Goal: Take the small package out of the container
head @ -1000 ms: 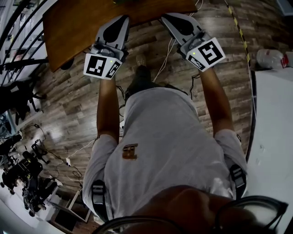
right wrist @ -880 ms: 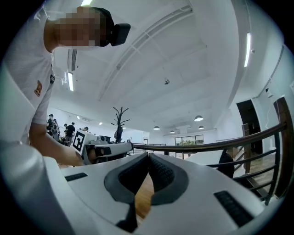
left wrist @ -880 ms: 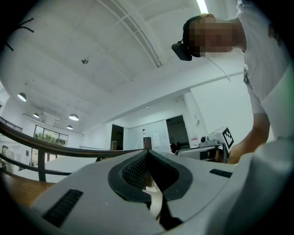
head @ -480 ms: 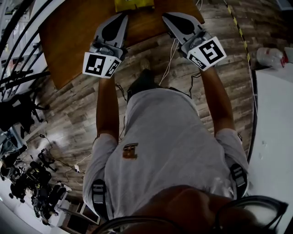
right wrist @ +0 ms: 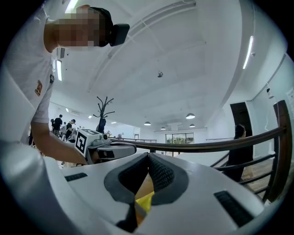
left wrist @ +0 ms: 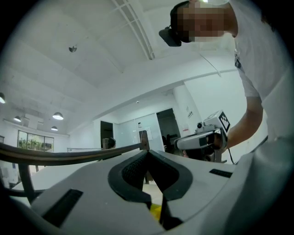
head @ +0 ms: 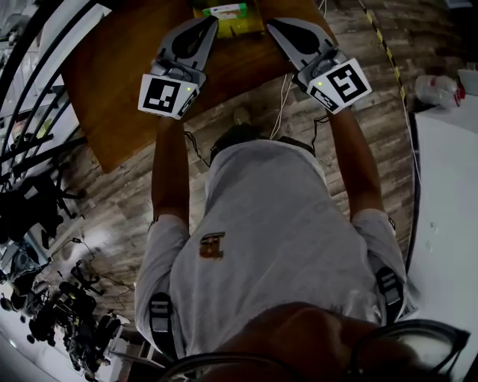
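- The left gripper (head: pixel 211 22) has its jaws pressed together, with nothing between them. The right gripper (head: pixel 271 24) is the same, closed and empty.
- Both point to the top centre of the head view, one at each side of the yellow container (head: pixel 237 28), probably to be ready for reaching in.
- The small package (head: pixel 224 10), green and white, lies in this container on the wooden table (head: pixel 119 67), at the top edge, not yet touched.

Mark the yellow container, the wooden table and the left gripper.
yellow container (head: pixel 239 28), head view, yellow surface between the grippers
wooden table (head: pixel 112 82), head view, bare top beside the marker cube
left gripper (head: pixel 212 22), head view, tips of its shut jaws
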Motion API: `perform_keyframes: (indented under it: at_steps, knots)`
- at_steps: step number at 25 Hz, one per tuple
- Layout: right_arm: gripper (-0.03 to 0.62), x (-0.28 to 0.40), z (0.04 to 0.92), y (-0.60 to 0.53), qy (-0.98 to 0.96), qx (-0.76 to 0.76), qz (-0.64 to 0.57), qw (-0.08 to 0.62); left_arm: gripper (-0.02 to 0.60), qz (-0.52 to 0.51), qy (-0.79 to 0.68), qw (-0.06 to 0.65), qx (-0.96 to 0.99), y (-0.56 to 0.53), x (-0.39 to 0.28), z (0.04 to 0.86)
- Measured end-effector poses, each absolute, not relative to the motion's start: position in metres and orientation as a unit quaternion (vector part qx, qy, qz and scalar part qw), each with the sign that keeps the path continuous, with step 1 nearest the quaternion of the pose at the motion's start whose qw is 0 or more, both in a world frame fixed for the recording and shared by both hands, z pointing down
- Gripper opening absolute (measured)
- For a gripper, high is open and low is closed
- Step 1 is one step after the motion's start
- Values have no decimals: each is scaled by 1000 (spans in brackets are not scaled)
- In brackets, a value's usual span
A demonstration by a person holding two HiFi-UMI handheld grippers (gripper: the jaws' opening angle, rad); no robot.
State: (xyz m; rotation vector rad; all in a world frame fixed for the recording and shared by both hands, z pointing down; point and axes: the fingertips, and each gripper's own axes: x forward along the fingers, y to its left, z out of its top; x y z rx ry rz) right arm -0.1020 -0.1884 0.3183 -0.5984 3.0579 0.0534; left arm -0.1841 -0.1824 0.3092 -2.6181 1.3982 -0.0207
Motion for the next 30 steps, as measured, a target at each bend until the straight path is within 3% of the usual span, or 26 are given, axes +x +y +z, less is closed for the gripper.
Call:
perform_keyframes:
  at_steps: [9, 23, 30]
  knots:
    - [31, -158, 322, -244, 978, -209, 17, 0, 18, -62, 428, 103, -895, -249, -236, 331]
    - [31, -160, 353, -292, 974, -224, -13, -16, 26, -225, 334, 90, -911, -311, -233, 410]
    - [31, -150, 367, -317, 976, -214, -26, -20, 137, -329, 281, 81, -898, -337, -218, 466]
